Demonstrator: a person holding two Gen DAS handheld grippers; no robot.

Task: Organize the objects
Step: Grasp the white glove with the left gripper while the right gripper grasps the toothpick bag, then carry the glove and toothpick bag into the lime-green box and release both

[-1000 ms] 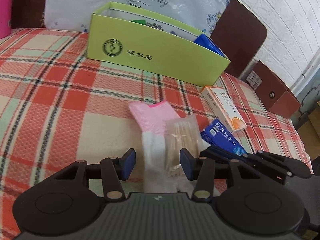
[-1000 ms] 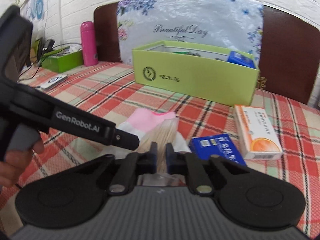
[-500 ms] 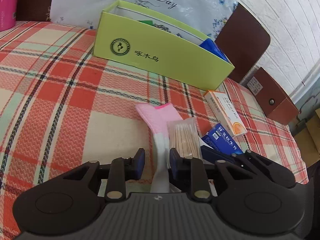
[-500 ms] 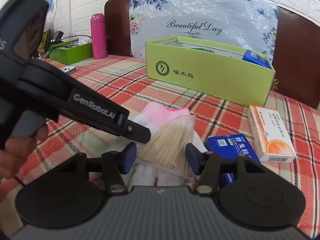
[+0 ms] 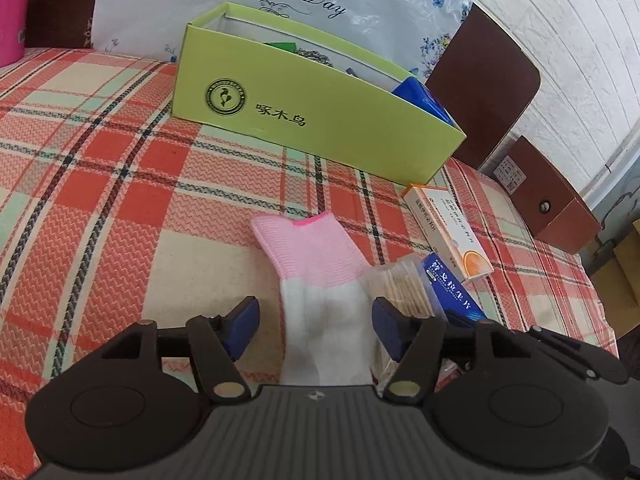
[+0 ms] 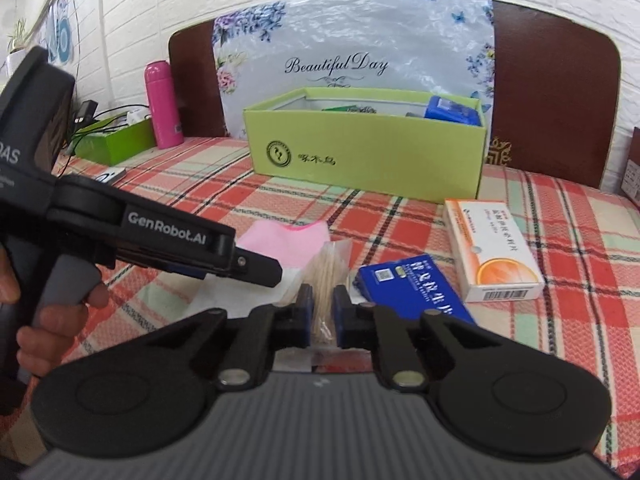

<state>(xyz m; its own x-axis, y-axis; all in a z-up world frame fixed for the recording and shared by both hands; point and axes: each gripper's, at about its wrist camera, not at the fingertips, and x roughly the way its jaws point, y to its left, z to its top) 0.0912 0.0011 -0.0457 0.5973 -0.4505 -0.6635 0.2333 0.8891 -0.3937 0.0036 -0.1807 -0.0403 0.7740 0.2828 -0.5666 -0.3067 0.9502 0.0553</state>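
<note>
On the plaid cloth lies a pink and white glove (image 5: 308,248), with my left gripper (image 5: 314,328) over its white end. The jaws are opening and the glove lies between them, untouched by the pads. Beside the glove, my right gripper (image 6: 323,314) is shut on a clear bag of wooden sticks (image 6: 326,264). A blue medicine box (image 6: 412,288) and an orange and white one (image 6: 492,252) lie to the right. Behind stands the open green box (image 6: 360,160), which holds a blue pack and other items.
A pink bottle (image 6: 162,104), a green tissue box (image 6: 116,144) and cables stand at the far left. A brown headboard (image 6: 552,100) with a flowered plastic bag (image 6: 340,48) rises behind the green box. A brown case (image 5: 552,196) sits beyond the right edge. A hand (image 6: 52,320) holds the left gripper.
The left jaws narrowed around the glove, then spread wide again. The right jaws opened around the bag of sticks and have now shut on it.
</note>
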